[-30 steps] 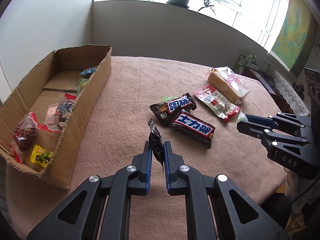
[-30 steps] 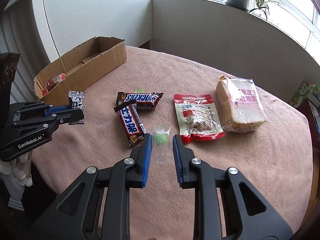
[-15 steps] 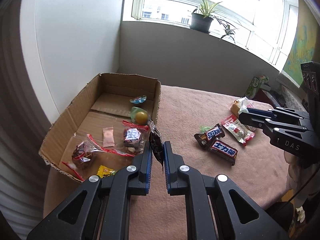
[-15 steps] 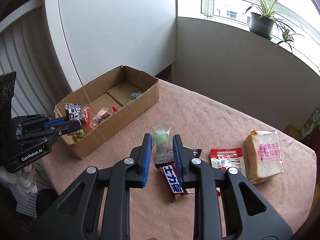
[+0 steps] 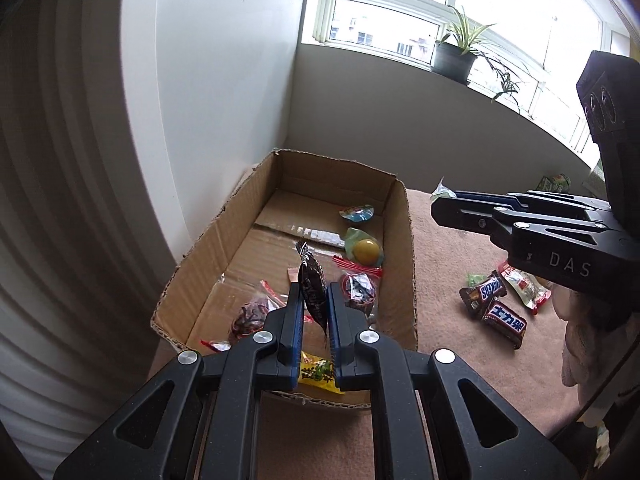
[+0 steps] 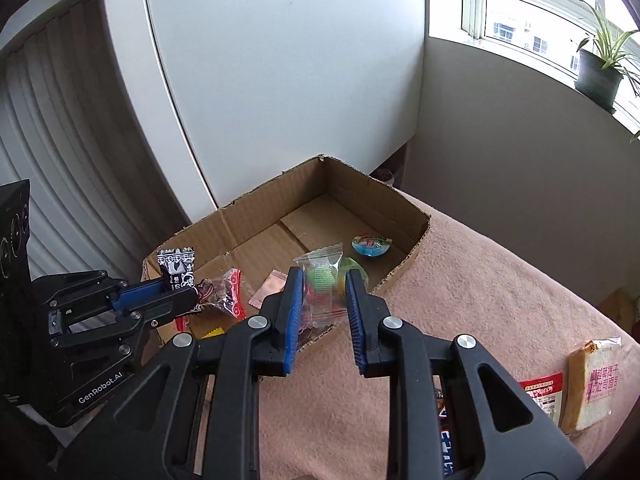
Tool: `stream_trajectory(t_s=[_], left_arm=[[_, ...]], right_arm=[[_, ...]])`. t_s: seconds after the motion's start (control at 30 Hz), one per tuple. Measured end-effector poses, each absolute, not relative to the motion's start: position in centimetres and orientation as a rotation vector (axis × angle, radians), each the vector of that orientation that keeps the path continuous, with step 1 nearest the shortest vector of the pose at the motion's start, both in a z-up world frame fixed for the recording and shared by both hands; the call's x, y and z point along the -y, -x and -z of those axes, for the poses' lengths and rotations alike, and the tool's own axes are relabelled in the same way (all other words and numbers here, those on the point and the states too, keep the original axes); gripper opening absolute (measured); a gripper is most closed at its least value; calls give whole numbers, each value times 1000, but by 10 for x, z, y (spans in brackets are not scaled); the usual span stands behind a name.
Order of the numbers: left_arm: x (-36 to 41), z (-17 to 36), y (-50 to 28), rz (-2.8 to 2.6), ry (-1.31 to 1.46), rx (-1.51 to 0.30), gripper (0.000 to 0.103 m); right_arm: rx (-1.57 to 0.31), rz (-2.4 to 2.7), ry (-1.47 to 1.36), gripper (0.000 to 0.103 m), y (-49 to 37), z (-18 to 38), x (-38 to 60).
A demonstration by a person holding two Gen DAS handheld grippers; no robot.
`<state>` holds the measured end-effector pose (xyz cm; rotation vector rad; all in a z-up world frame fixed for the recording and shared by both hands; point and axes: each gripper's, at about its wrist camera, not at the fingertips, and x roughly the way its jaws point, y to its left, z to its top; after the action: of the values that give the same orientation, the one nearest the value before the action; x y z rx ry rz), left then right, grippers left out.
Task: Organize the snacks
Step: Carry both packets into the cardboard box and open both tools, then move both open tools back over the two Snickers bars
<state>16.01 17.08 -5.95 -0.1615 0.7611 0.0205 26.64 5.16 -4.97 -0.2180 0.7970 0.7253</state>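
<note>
Left gripper (image 5: 313,300) angled downward, jaws clamped on a small dark wrapper (image 5: 311,294). Right gripper (image 6: 322,292) also tilted down, jaws closed on a clear green candy packet (image 6: 320,280). Grippers side by side, apart.

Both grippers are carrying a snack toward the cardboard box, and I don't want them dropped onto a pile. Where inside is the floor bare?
The cardboard box has bare floor at its far end, beyond the round blue-lidded jelly cup, and along its left wall. The near half is crowded: red-edged packets, a yellow sachet, and the yellow jelly against the right wall.
</note>
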Motion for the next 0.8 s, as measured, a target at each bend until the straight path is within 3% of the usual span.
stream_trajectory(t_s=[0.13,0.2,0.27,0.3,0.33,0.4,0.43,0.5,0.8], left_arm=[[-176,64,-163,-28,169,-769,10],[-179,65,-163,-31,172,-771,10],[-181,65,-163,-32,174,-775,11],[-181,65,-164,-33,175,-775,17],[-181,66,-164,-36,176,-779,30],[-182,64,-163,-50,177,-769,51],[-183,63,-161,-54,182,-763,54],[-184,63,-160,-52,195,-761,54],[-164,60,-155,-13,213,-763,54]], right_arm=[[-813,-729,209,23,-273,56,-61],[-813,-715,212,32,-275,57,-64],[-804,-708,207,57,-276,57,-63],[-798,-706,203,61,-275,56,-61],[-796,-704,202,64,-275,56,-60],[-796,-700,199,64,-273,53,-55],[-795,-696,197,65,-272,52,-51],[-786,-686,194,70,-269,50,-43],[-779,-613,218,71,-250,46,17]])
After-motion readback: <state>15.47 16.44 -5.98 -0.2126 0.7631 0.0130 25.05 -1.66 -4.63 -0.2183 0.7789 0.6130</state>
